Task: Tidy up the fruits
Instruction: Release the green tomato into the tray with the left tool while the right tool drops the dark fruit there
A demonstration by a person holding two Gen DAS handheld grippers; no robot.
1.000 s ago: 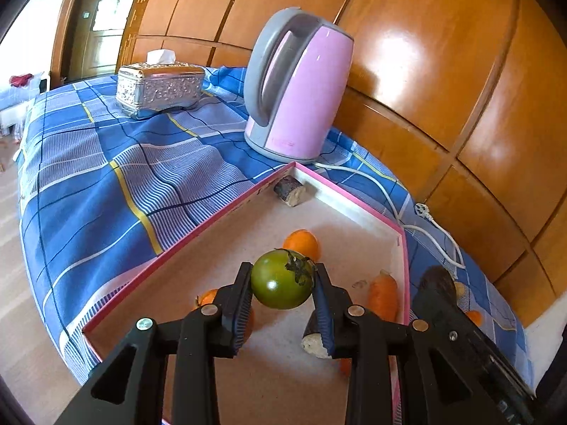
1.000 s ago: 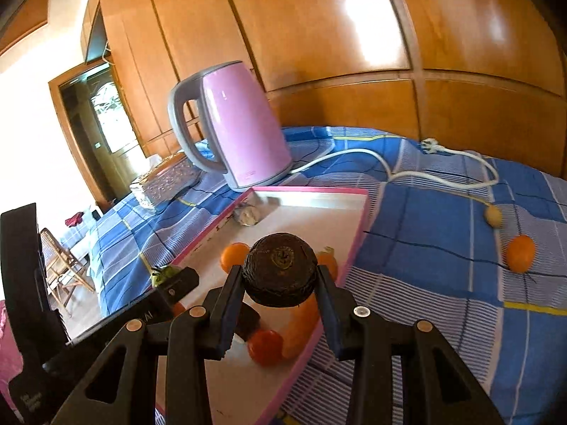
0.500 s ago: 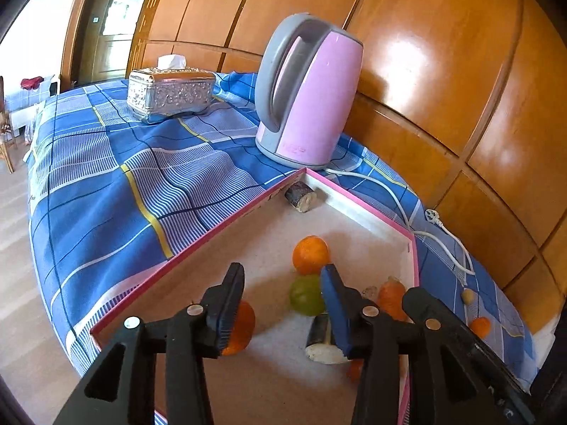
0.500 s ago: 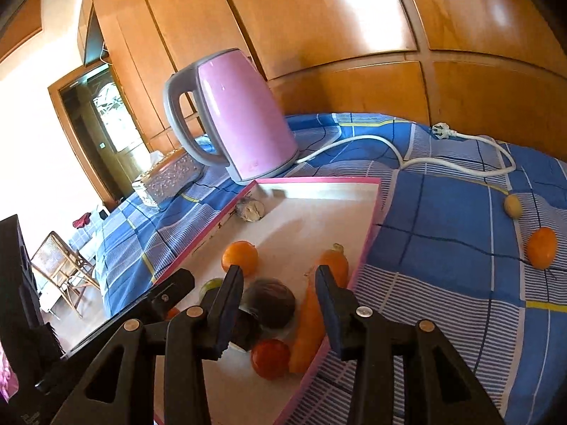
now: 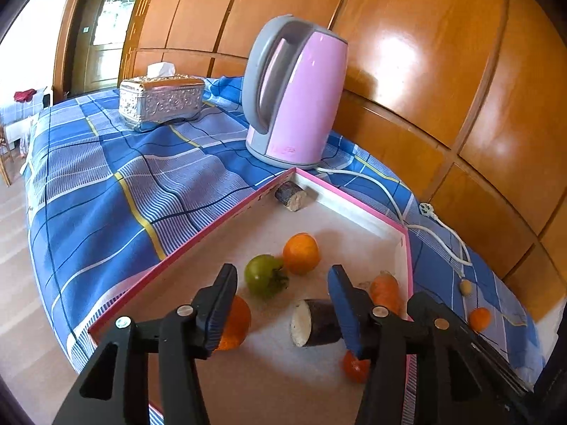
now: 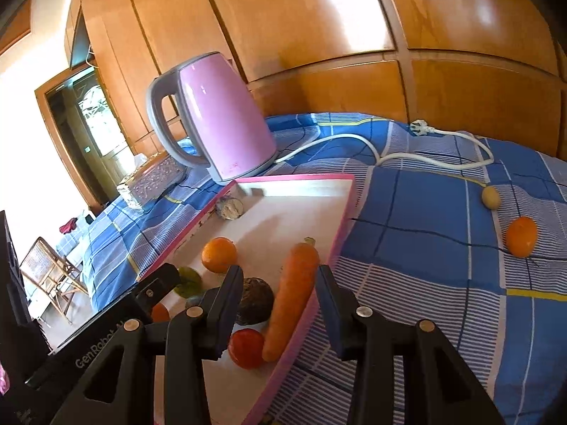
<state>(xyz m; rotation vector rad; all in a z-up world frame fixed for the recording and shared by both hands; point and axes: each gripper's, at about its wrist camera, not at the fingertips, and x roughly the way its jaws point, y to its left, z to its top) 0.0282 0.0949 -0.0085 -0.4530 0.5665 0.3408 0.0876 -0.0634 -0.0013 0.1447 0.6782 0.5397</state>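
A pink-rimmed tray lies on the blue checked cloth. In it are a green tomato, an orange, a carrot, a dark round fruit, a cut dark piece, a red tomato and another orange. My left gripper is open and empty above the tray. My right gripper is open and empty above the tray's right edge. An orange and a small yellow fruit lie on the cloth.
A pink kettle stands behind the tray, its white cord trailing right. A silver tissue box sits far left. A wood-panelled wall is close behind. The table edge falls off on the left.
My left gripper opened and the green tomato now lies in the tray. My right gripper opened and the dark round fruit now lies in the tray. Both grippers have drawn back.
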